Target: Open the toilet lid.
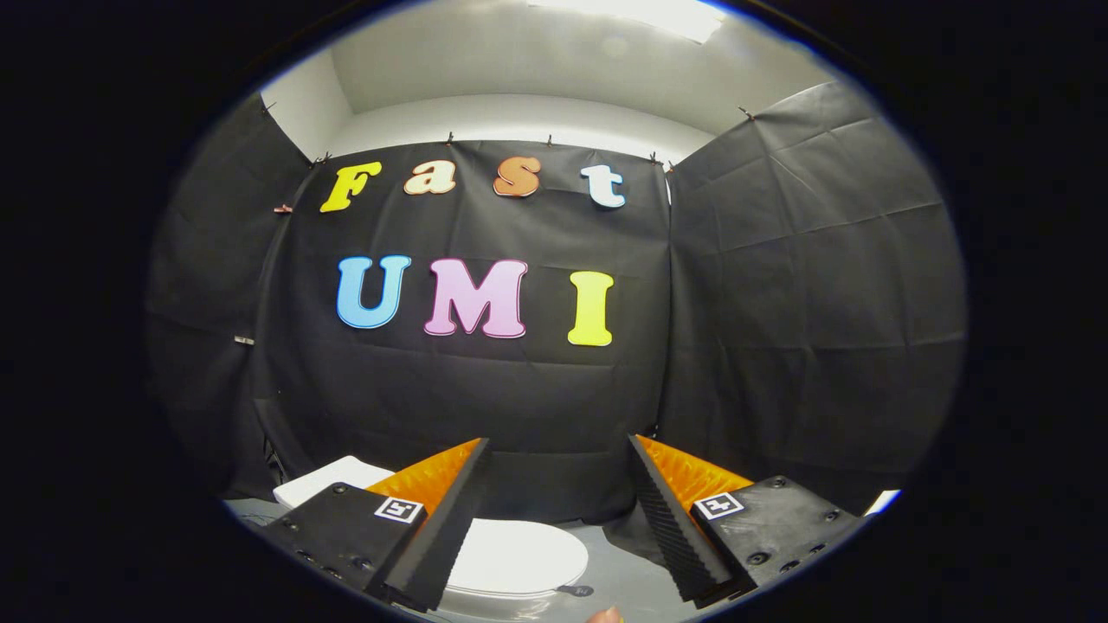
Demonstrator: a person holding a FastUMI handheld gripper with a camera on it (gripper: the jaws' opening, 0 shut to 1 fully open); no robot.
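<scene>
Below, toilet lid (517, 555) closed; tool (558, 454) fingers apart, clear above.

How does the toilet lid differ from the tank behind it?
The toilet lid is rounded and lies flat and closed, below and between the fingers of the open hand-held gripper. The tank is boxy, sits farther back beside the black cloth wall, partly hidden by one finger. Both are white.

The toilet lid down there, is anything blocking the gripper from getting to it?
Nothing visible does. The gripper hangs open above the closed toilet lid, which lies below and between the fingers, with only open air between them.
</scene>
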